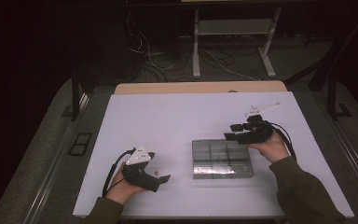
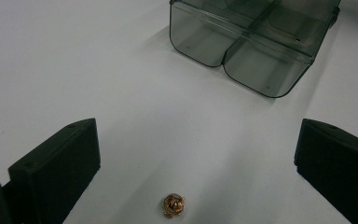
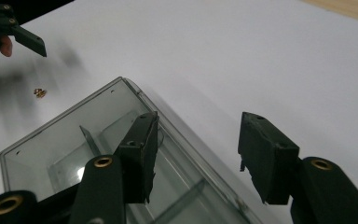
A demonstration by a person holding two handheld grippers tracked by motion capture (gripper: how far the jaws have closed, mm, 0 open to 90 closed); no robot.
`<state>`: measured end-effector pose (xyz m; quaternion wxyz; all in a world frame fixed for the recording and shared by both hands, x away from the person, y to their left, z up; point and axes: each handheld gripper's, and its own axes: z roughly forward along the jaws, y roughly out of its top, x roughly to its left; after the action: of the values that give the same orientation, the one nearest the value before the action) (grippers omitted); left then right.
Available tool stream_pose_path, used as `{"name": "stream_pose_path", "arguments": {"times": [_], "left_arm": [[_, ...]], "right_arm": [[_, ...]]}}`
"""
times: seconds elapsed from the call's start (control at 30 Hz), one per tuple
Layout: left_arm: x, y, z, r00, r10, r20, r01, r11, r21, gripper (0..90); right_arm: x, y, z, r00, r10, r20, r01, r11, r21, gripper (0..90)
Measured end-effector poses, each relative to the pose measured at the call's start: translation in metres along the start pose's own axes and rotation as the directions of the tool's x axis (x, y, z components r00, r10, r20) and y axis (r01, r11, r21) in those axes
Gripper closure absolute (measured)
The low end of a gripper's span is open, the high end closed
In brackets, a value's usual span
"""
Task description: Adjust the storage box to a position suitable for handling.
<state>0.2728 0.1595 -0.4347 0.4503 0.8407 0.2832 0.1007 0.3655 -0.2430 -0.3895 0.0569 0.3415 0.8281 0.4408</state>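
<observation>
While left gripper (image 2: 196,163) gapes astride brass nut (image 2: 173,206), right gripper (image 3: 196,154) empty, parted over box (image 3: 65,140).

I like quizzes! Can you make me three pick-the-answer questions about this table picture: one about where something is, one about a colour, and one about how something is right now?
1. Where does the small nut lie?
A. inside the box
B. on the white table, between the left gripper's jaws
C. on the floor

2. What colour is the nut?
A. blue
B. green
C. coppery gold

3. How do the right gripper's jaws stand?
A. apart, with nothing between them
B. shut on the nut
C. shut on the box wall

Answers: 1 B, the left gripper view shows it on the table between the two jaws. 2 C, it shines coppery gold. 3 A, a gap shows between them above the clear box.
</observation>
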Motion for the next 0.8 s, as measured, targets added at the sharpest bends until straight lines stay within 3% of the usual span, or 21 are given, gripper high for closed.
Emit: {"name": "stream_pose_path", "arguments": {"times": [0.13,0.27,0.43,0.8], "left_arm": [[0.000,-0.001,-0.001,1.0000,-0.006,-0.001,0.006,1.0000,-0.003,0.0],[0.000,-0.001,-0.001,1.0000,-0.007,-0.003,0.007,1.0000,-0.004,0.0],[0.000,-0.001,-0.002,1.0000,-0.003,-0.005,0.003,1.0000,-0.001,0.0],[0.000,-0.002,-0.003,1.0000,-0.004,-0.008,0.004,1.0000,0.000,0.0]], "right_arm": [[0.001,-0.015,-0.024,0.9999,0.002,0.016,-0.002,1.000,-0.030,49.1],[0.002,-0.025,-0.035,0.9997,0.002,0.026,-0.001,0.999,-0.036,53.3],[0.005,-0.043,-0.053,0.9994,0.001,0.035,0.000,0.999,-0.037,67.6],[0.009,-0.074,-0.057,0.9991,-0.018,0.038,0.017,0.999,0.037,86.7]]}}
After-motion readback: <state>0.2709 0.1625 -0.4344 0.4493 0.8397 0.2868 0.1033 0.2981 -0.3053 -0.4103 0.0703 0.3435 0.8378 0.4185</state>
